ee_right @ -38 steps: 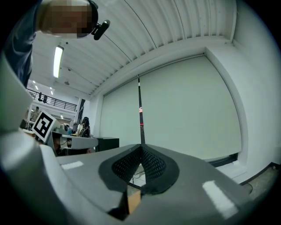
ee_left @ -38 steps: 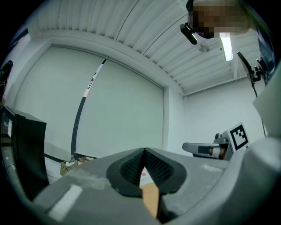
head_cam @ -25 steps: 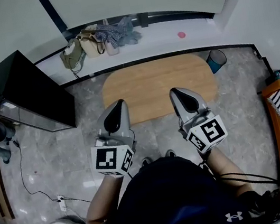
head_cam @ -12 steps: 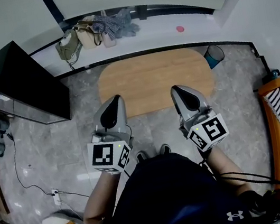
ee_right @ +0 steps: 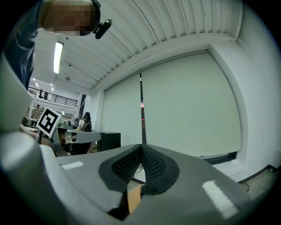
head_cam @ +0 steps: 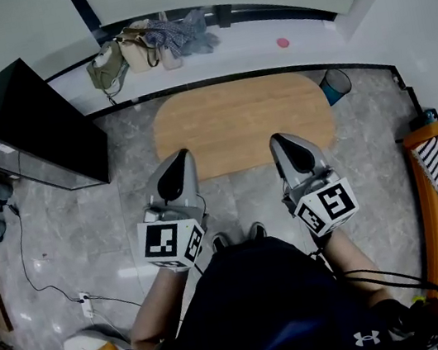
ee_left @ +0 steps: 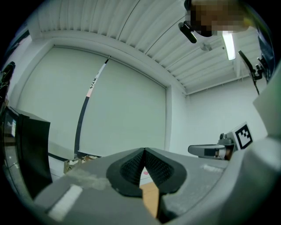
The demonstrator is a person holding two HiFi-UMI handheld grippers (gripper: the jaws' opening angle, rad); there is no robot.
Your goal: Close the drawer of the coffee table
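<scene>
Grey floor (head_cam: 86, 227), coffee table (head_cam: 239, 120) just ahead, no drawer visibly protruding from above; left gripper (head_cam: 176, 159) and right gripper (head_cam: 281, 142) both closed tight, empty, above its near edge, so can't tell if closing's done or pending.

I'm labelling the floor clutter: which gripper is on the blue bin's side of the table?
The right gripper; the blue bin stands off the end of the coffee table on that side, while the left gripper is toward the black cabinet.
</scene>
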